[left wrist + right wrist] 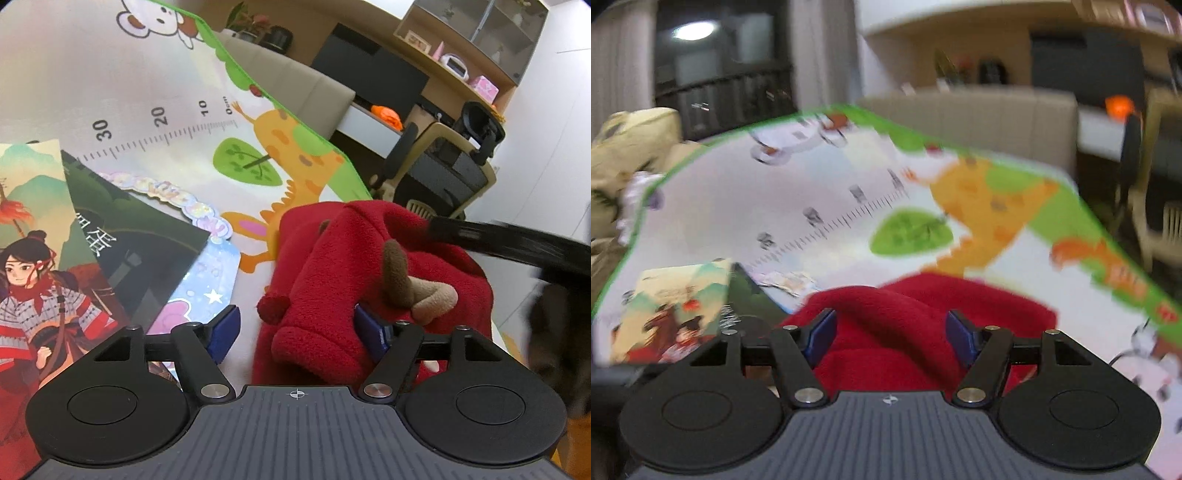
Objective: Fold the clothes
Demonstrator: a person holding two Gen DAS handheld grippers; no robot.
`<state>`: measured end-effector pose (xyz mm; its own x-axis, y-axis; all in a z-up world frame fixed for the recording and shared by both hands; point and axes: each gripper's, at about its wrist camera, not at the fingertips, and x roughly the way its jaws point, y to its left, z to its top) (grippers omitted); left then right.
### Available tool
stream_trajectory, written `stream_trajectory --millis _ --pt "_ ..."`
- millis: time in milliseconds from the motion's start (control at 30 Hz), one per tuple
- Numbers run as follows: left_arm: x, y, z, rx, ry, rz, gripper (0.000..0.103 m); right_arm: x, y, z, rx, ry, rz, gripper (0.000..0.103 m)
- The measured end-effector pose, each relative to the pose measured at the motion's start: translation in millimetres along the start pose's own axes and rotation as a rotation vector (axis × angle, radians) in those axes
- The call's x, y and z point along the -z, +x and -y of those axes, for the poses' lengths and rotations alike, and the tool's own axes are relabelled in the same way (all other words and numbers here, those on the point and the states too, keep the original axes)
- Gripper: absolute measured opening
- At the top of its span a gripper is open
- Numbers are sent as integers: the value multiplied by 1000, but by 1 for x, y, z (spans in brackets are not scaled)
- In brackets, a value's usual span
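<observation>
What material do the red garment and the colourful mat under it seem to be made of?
Red garment: likely fleece, with a matte, fuzzy nap and soft thick folds. Colourful mat: probably smooth plastic or foam, with printed pictures and a faint sheen; the exact material is uncertain.

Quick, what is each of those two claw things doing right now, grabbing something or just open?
Left gripper: open, jaws wide apart around a fold of the red fleece garment, not clamped.
Right gripper: open, jaws spread either side of the same red fleece.
</observation>
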<state>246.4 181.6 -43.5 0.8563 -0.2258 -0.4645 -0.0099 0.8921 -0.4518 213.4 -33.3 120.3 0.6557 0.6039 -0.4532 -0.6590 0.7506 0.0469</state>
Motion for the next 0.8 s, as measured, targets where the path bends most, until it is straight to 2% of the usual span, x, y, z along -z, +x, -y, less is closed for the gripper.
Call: stream_trajectory --millis 33,100,133,200,267,400,433,500,567,600,700,800 --pt "0 0 0 -2 0 -1 76 5 -19 -1 -23 -21 11 78" --pt "0 1 1 -9 0 -3 78 20 -41 -6 -66 -72 -10 79" --pt "0 1 2 -14 1 -4 79 32 -47 -12 -60 -117 -50 79" --pt "-2 1 4 -21 7 -7 81 56 -37 -21 5 -200 -137 79" --pt "-7 -7 11 -11 36 3 87 78 -31 -21 37 -218 -134 82" --pt "-21 -39 39 22 181 97 92 82 -33 -16 37 -179 -91 84" --pt "-26 -45 45 68 202 113 93 84 -33 -16 37 -185 -81 84" --pt "-38 -52 54 229 209 121 94 87 -36 -13 28 -184 -66 84" --pt "-47 -44 58 388 175 76 95 87 -38 -7 5 -163 -58 84" --pt "-47 -36 58 410 154 56 95 87 -39 -4 -11 -149 -56 84" --pt "-46 -13 52 398 93 25 95 76 -54 15 -61 -60 -9 89" --pt "-55 -1 36 459 -24 26 95 63 -61 29 68 -55 90 89"
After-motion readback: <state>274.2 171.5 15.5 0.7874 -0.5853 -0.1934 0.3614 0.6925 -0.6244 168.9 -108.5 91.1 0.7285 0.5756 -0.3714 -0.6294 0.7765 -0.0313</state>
